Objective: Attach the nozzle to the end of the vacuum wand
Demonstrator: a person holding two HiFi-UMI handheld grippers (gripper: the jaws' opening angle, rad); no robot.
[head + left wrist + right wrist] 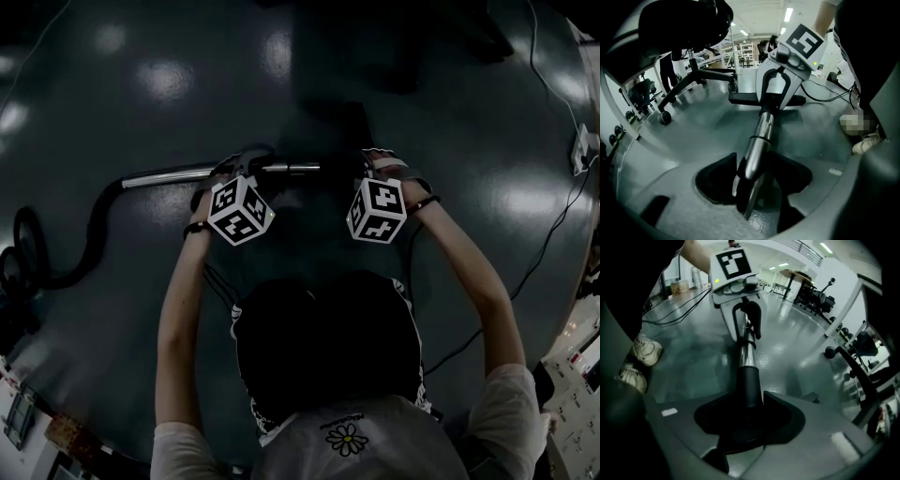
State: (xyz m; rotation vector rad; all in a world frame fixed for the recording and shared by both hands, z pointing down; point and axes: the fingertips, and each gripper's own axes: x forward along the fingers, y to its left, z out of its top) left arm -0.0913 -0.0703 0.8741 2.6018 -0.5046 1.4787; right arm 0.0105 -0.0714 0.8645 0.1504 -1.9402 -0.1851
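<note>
Over the floor (797, 352), right tool (750, 403) clamps the nozzle (751, 380) on the wand (746, 350).

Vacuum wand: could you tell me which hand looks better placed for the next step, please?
Right, probably: the right tongs grip the black plastic nozzle neck, in line with the shiny chrome vacuum wand, so it can push; the left tongs merely straddle the wand.

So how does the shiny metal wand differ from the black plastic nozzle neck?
The shiny metal wand is reflective; the black plastic nozzle neck is matt and thicker. The wand runs through the left hand-held gripper, the neck through the right hand-held gripper. Both share one straight line.
</note>
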